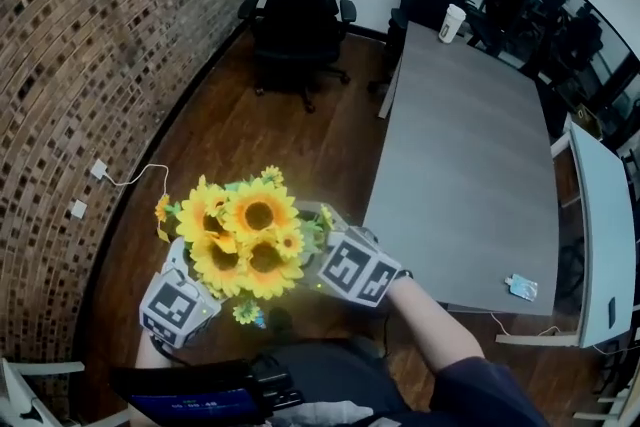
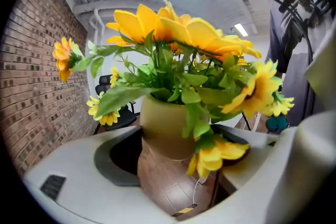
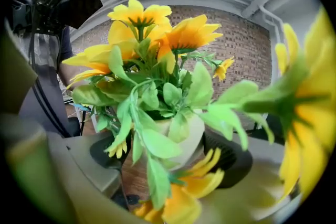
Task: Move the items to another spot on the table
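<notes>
With the flower pot [image 2: 164, 131] pinched between the jaws of both the left gripper [image 2: 170, 168] and the right gripper [image 3: 168, 165], hanging over the floor [image 1: 250, 135] beside the table [image 1: 470, 165], keep it upright and both grips even while carrying it across

Rough brick wall [image 1: 90, 45] down the left, wooden floor [image 1: 250, 135] with a soft sheen, smooth matt grey table [image 1: 470, 145]; the pot [image 2: 165, 128] looks smooth and matt, sunflowers [image 1: 250, 235] cloth-like, their leaves [image 3: 157, 144] faintly glossy.
</notes>
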